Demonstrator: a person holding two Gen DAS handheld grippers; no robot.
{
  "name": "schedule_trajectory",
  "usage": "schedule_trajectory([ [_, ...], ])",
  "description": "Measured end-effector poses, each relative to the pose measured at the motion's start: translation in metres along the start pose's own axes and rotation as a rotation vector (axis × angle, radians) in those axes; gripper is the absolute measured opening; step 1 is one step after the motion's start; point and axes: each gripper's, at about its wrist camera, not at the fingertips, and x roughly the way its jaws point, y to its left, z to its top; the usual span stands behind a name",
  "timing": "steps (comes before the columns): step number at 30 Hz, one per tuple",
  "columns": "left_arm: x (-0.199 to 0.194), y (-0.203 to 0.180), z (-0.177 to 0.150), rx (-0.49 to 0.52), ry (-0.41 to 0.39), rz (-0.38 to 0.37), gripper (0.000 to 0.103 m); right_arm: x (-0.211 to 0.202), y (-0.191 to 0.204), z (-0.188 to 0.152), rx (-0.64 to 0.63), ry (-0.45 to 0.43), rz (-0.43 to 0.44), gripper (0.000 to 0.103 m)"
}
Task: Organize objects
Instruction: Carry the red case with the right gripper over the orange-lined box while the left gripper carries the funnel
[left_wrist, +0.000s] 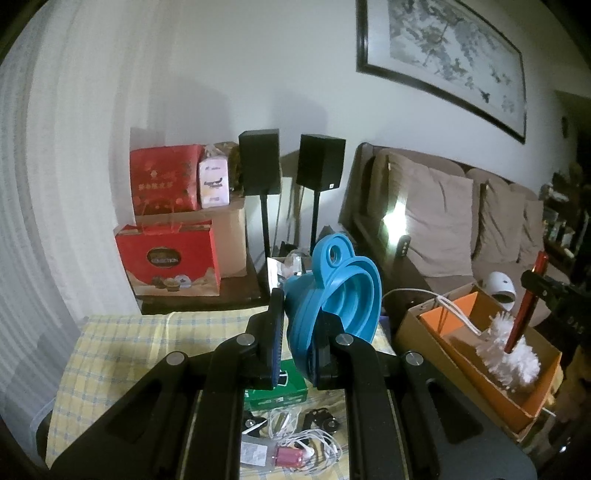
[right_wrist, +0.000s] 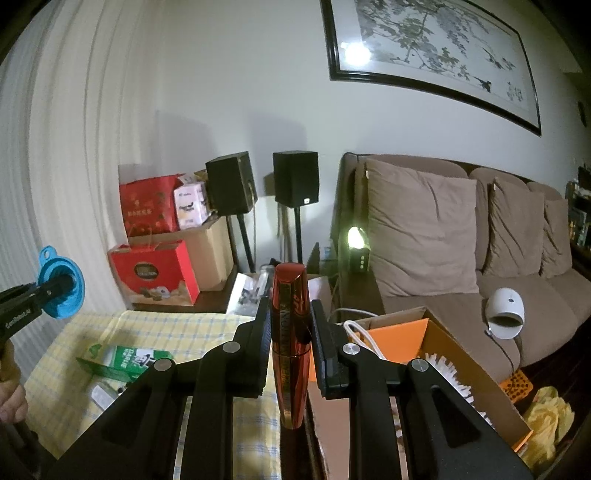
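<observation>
We have the left gripper (left_wrist: 295, 332) clamped on a blue collapsible funnel (left_wrist: 334, 291), pinched by its folded wall and held up above the yellow checked surface (left_wrist: 129, 343). The right gripper (right_wrist: 290, 332) grasps a red mascara tube (right_wrist: 290, 343) upright around its middle, beside the open cardboard box (right_wrist: 436, 369) with its orange liner, where a white bristle brush (right_wrist: 448, 373) already lies.

Risks: the funnel's soft wall may flex and slip out of the pinch; the glossy tube may slide through the pads if tilted — or catch the box rim on the way in.

A green carton (right_wrist: 125, 362), tangled white earphones (left_wrist: 310, 443) and small dark items wait on the surface. Most lie behind the left gripper's body; the box floor is unseen.
</observation>
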Motion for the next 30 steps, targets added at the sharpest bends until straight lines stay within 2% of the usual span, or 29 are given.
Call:
schedule_trajectory([
  [30, 0.006, -0.033, 0.011, 0.036, -0.008, -0.063, 0.011, -0.013, -0.060, 0.004, 0.105, -0.007, -0.092, 0.019],
])
